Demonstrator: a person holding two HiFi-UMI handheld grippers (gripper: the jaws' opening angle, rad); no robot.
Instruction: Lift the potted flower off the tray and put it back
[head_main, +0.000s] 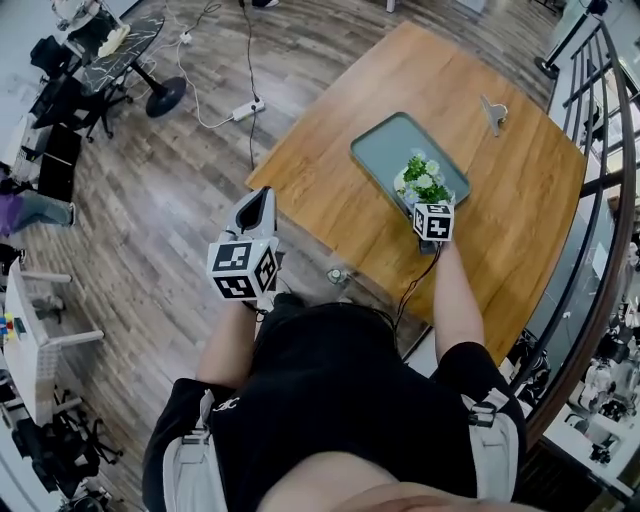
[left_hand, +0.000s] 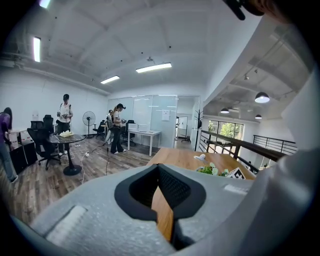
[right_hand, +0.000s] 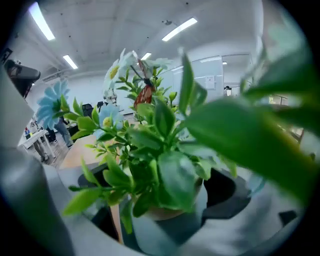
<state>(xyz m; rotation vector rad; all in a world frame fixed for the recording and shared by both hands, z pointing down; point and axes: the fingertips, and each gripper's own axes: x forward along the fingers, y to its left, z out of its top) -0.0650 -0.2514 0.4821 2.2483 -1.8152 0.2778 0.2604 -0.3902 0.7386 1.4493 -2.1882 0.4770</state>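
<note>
The potted flower (head_main: 421, 180), green leaves with white and pale blue blooms in a pale grey pot (right_hand: 167, 231), stands at the near end of the grey-green tray (head_main: 385, 143) on the wooden table (head_main: 330, 190). My right gripper (head_main: 427, 203) is shut on the pot, whose sides sit between the dark pads (right_hand: 227, 189). Leaves fill the right gripper view. Whether the pot touches the tray I cannot tell. My left gripper (head_main: 261, 197) hangs off the table's left edge over the floor, shut and holding nothing (left_hand: 163, 202).
A small grey object (head_main: 493, 112) lies at the table's far right. A metal railing (head_main: 598, 150) runs along the right side. A cable and power strip (head_main: 246, 108) lie on the floor beyond the table. Several people (left_hand: 118, 127) stand across the room.
</note>
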